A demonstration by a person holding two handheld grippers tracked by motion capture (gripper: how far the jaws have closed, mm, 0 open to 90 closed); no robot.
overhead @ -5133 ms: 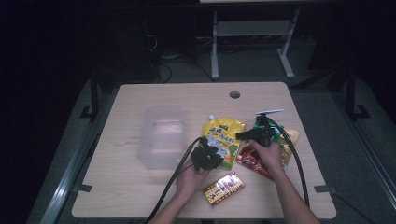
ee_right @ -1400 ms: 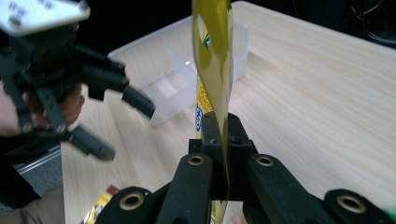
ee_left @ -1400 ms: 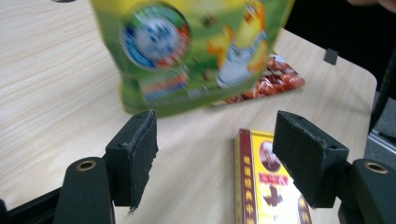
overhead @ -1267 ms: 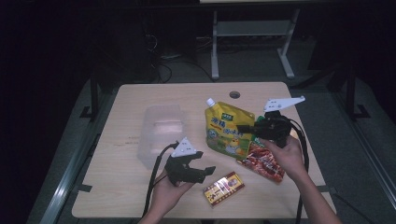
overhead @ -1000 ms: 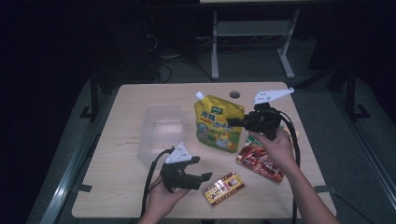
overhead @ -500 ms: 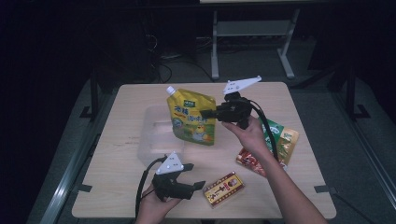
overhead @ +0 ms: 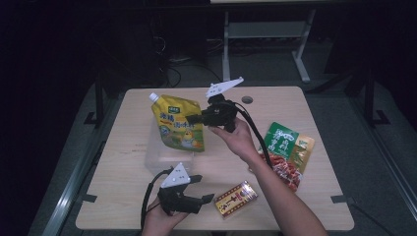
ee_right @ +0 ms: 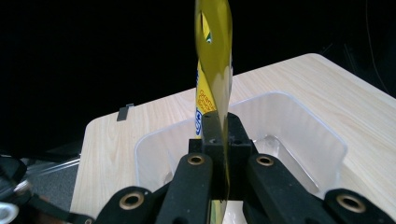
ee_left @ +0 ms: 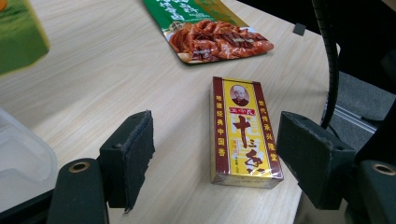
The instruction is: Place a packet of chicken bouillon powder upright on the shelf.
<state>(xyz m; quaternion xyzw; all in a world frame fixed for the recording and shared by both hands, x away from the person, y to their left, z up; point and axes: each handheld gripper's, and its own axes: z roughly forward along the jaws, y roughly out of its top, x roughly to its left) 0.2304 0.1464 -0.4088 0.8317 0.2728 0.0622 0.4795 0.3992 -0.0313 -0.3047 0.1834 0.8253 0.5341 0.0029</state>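
My right gripper [overhead: 193, 119] is shut on the edge of a yellow spouted pouch [overhead: 178, 129] and holds it upright in the air. The pouch hangs over a clear plastic container [overhead: 156, 161] left of the table's middle. In the right gripper view the pouch [ee_right: 214, 56] stands edge-on between the shut jaws [ee_right: 219, 135], with the container [ee_right: 299, 135] beneath it. Near the front edge my left gripper [overhead: 202, 188] stands open. In the left gripper view a small yellow and red box [ee_left: 243, 133] lies on the table just ahead of the open left gripper [ee_left: 223, 154], touching neither pad.
A green and red food packet [overhead: 285, 152] lies on the right side of the wooden table [overhead: 275, 105], under the right forearm. The small box [overhead: 236, 198] sits at the front, right of the left gripper. A round hole [overhead: 247, 100] is near the far edge.
My right gripper has carried the yellow pouch leftward from the right side of the table to above the clear container. The left gripper has drawn back slightly toward the front edge.
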